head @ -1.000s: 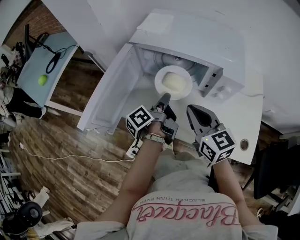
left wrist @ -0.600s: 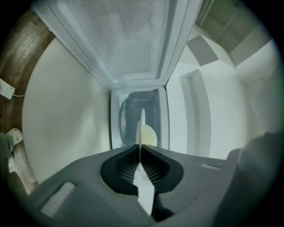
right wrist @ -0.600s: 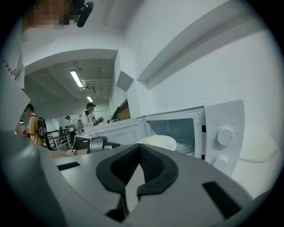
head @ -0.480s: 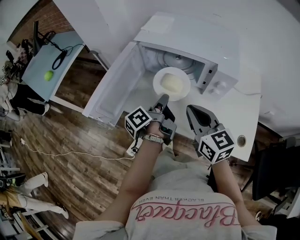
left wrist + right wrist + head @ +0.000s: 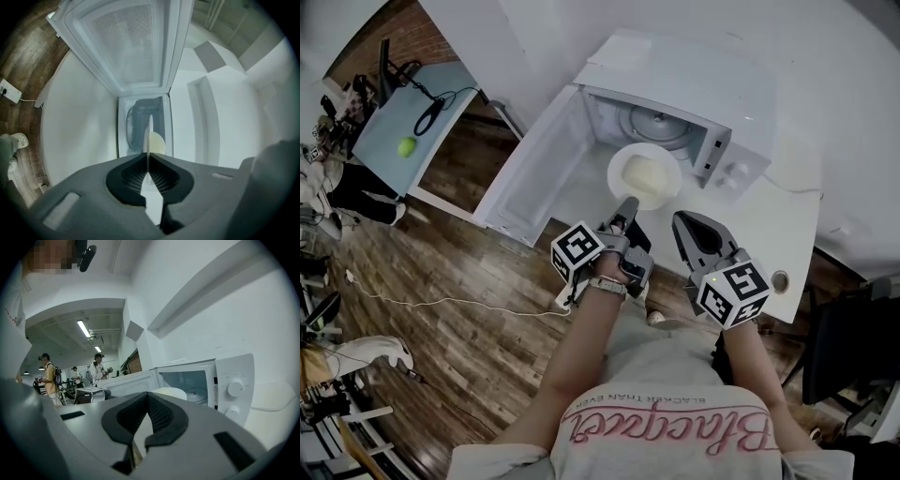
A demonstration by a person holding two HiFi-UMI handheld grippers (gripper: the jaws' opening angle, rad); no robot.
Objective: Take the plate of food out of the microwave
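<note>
Left gripper (image 5: 627,203): clamped on round white plate (image 5: 616,169) rim | right gripper (image 5: 688,221): closed, empty | white microwave (image 5: 703,94): door open

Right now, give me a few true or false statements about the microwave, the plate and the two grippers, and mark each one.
1. The door of the microwave stands open. True.
2. The left gripper is shut on the rim of the plate. True.
3. The right gripper grips the plate as well. False: its jaws are together on nothing, beside the plate.
4. The plate is bare. False: pale yellow food lies on it.
5. A green ball lies on the light blue table. True.
</note>
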